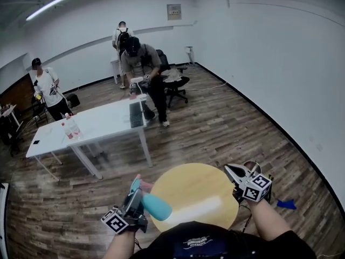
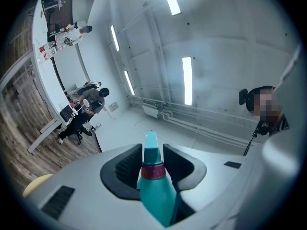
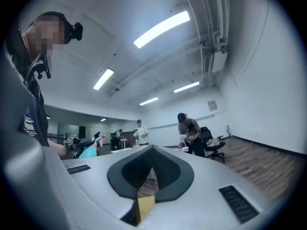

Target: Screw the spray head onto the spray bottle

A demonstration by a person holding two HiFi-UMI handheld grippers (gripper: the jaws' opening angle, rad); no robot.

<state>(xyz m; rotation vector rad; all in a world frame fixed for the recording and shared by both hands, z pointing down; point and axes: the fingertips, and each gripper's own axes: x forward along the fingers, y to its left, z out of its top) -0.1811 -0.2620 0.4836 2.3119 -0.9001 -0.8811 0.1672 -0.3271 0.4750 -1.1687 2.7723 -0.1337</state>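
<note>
1. My left gripper (image 2: 152, 163) is partly shut and squeezes the bottle (image 2: 157, 198) between its jaws.
2. The spray head (image 2: 150, 150) already sits on the bottle, poking out past the jaw tips.
3. My right gripper (image 3: 151, 169) is closed tight and holds nothing.
4. I think the job is nearly done, but I can't tell if the spray head is tight.

Spray bottle (image 2: 156, 195): smooth teal plastic, matt. Collar (image 2: 152, 171): ribbed pink plastic. Left hand-held gripper (image 2: 152, 152) shell: smooth matt grey plastic; pads (image 2: 125, 168) black, ribbed. Table (image 1: 183, 190): pale wood-look top, smooth, slight sheen. Floor (image 1: 226, 128): grainy wood-look planks, matt.
</note>
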